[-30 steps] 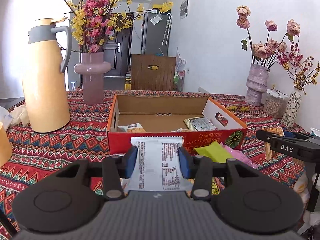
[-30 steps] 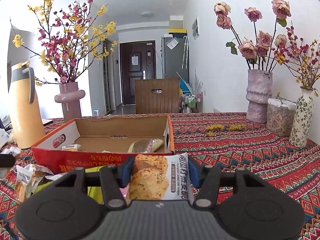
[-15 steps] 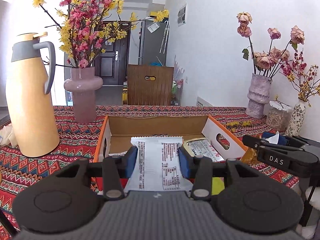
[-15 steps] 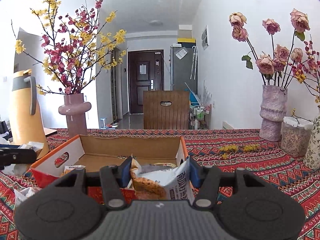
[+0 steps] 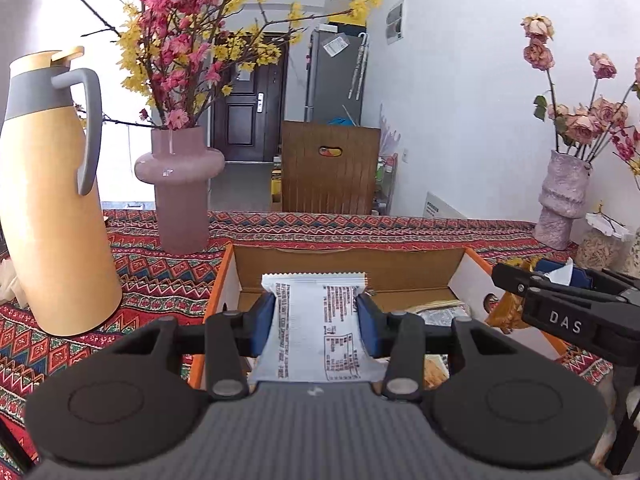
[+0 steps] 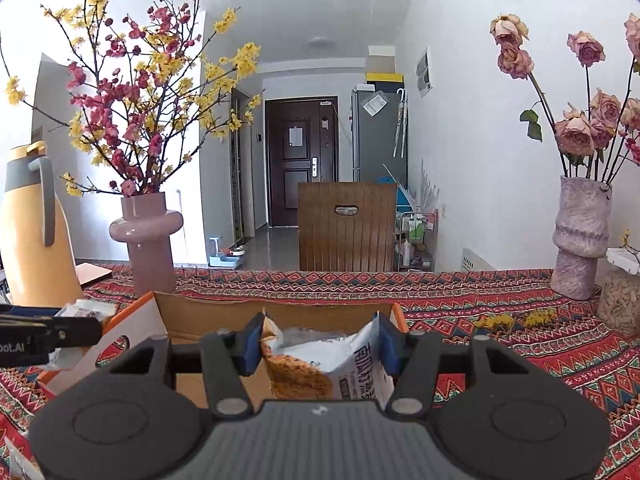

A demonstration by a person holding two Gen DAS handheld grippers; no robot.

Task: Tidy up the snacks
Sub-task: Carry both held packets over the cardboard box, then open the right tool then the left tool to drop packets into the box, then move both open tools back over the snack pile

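My left gripper (image 5: 316,322) is shut on a white snack packet (image 5: 318,332) with black print, held over the left part of the open cardboard box (image 5: 344,268). My right gripper (image 6: 320,344) is shut on an orange-and-white cracker packet (image 6: 320,368), crumpled between the pads, over the right part of the same box (image 6: 192,314). The right gripper also shows in the left wrist view (image 5: 560,308), and the left gripper in the right wrist view (image 6: 48,336). Other packets (image 5: 440,312) lie inside the box.
A yellow thermos jug (image 5: 48,200) and a pink vase of blossoms (image 5: 180,188) stand at the back left. A mottled vase of roses (image 6: 580,232) and a jar (image 6: 622,300) stand at the right. A patterned cloth (image 6: 500,344) covers the table.
Both grippers have risen and moved forward with their packets, from in front of the box to over its inside. The cracker packet has crumpled in the right gripper.
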